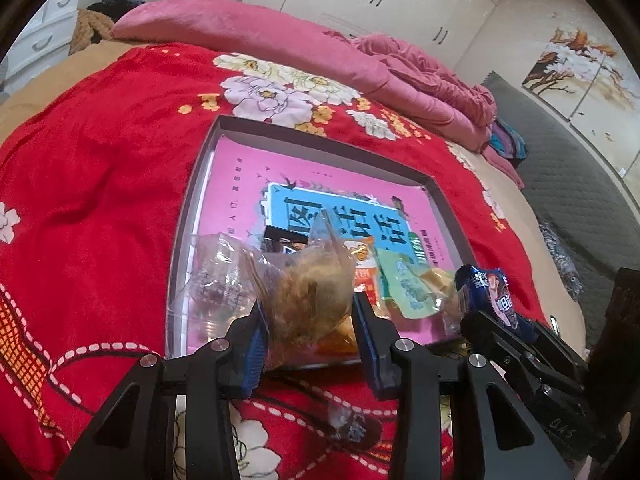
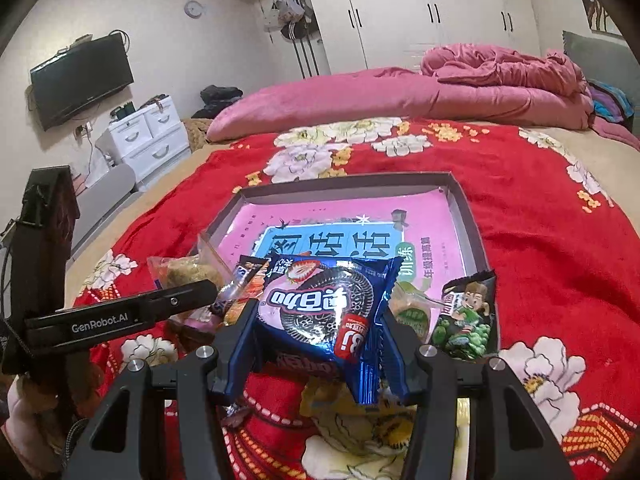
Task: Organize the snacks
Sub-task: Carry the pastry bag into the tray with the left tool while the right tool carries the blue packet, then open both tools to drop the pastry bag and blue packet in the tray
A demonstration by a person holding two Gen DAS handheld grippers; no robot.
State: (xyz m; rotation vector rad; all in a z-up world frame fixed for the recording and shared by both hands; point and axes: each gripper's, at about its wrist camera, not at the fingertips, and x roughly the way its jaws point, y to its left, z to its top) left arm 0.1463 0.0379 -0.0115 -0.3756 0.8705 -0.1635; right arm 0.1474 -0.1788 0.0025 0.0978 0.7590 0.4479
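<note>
At the bottom centre of the left wrist view, the left tongs (image 1: 310, 330) pinch a clear bag of brown crumbly snack (image 1: 308, 292), the blue pads pressed into its sides. In the right wrist view, bottom centre, the right tongs (image 2: 318, 334) pinch a blue cookie packet (image 2: 320, 308), held up with its lower corner hanging below the pads.

Just beyond both sets of tongs, the near end of the shallow box (image 2: 456, 196) holds a loose heap: a green pea packet (image 2: 466, 320) at the right, a pale green packet (image 1: 406, 290) in the middle and an orange packet (image 1: 366, 276) beside it. The far end of the box, with its pink printed floor, is bare. The box lies on a red flowered blanket (image 2: 540, 240) on the bed.

The step in hand looks like placing both snacks in the box. It would go best if each were carried past the heap toward the bare far end, lowered until it lies flat, and only then released, one hand at a time so the tongs do not collide
</note>
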